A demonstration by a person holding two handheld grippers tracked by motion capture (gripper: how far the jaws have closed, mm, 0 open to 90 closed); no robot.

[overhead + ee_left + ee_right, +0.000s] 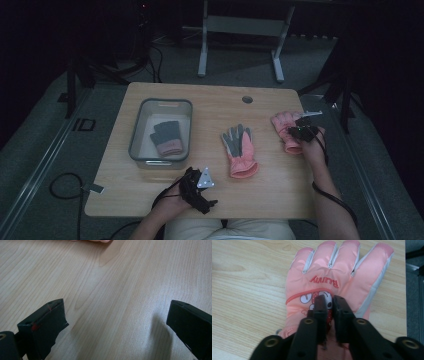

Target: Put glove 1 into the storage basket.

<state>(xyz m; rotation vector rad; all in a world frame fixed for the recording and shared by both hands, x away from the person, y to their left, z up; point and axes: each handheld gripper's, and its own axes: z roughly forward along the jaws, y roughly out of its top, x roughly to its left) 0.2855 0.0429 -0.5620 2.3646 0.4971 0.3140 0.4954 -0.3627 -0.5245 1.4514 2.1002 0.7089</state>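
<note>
A pink glove with "Bunny" lettering and a cartoon print lies back-up at the table's right edge. My right gripper is shut on it, pinching the fabric at the print, and sits over the glove in the high view. A second glove, grey palm up with a pink cuff, lies mid-table. A third glove, grey with a pink cuff, rests inside the grey bin. My left gripper is near the front edge, open over bare wood, nothing between its fingers.
The wooden table has a round cable hole at the back. A sliver of pink shows at the top of the left gripper view. Grey floor and a white desk frame lie beyond the table.
</note>
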